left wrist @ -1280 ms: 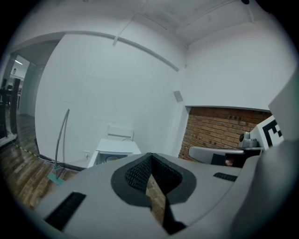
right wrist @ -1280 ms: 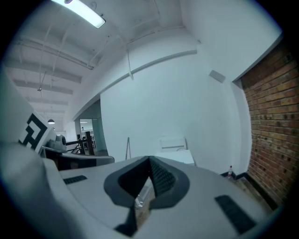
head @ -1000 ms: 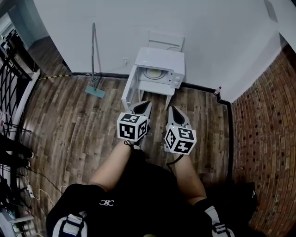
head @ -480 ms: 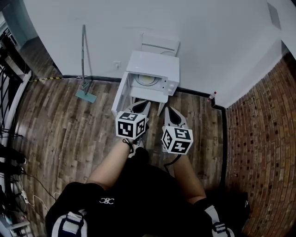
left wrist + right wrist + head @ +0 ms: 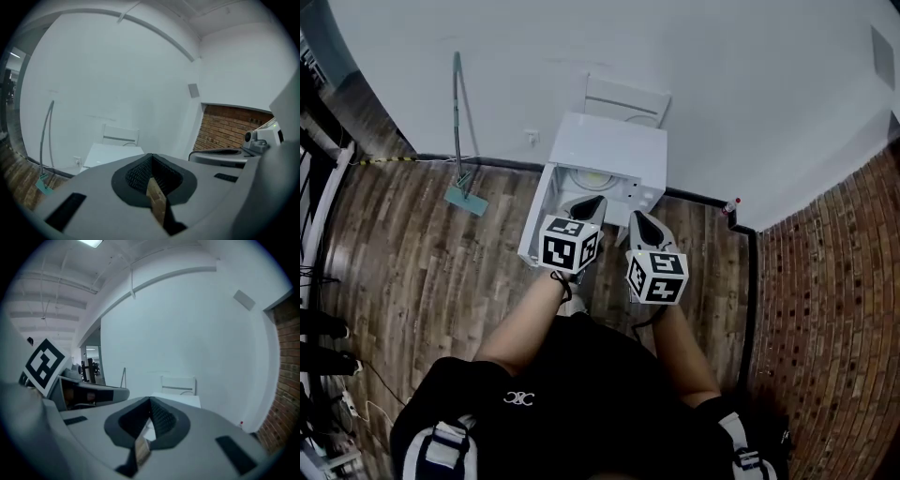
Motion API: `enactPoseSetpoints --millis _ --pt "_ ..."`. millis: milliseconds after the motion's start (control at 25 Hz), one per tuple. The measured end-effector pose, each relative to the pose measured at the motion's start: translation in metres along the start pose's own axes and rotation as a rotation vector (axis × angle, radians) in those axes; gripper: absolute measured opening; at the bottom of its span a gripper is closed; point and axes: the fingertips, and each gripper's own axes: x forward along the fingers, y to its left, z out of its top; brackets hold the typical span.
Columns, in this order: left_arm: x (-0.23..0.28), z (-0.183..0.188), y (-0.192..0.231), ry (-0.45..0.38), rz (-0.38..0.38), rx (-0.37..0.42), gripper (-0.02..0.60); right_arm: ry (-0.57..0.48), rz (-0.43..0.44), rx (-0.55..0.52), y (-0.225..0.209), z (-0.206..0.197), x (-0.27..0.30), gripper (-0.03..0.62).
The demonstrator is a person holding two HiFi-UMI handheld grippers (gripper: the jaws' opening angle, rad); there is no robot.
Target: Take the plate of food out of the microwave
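Observation:
A white microwave stands against the white wall, and its door hangs open to the left. Inside its opening a pale round plate shows in part; I cannot make out the food. My left gripper points at the opening, just in front of it, jaws shut and empty. My right gripper is beside it, in front of the microwave's right side, also shut and empty. In the left gripper view the shut left gripper hides most of the microwave. The right gripper view shows the right gripper below the microwave top.
A white chair-like frame stands behind the microwave. A mop leans on the wall to the left. A small red-capped bottle sits in the corner by the brick wall. The floor is wood plank.
The person has walked up to the microwave, which now lies closer in the head view. Both grippers moved forward with the person and now reach its front.

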Motion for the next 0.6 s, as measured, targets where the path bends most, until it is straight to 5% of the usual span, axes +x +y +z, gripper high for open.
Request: enactPoseSetpoints --millis 600 --pt "0.078 0.013 0.087 0.043 0.068 -0.078 0.000 0.087 0.082 0.000 -0.018 0.009 0.128 0.012"
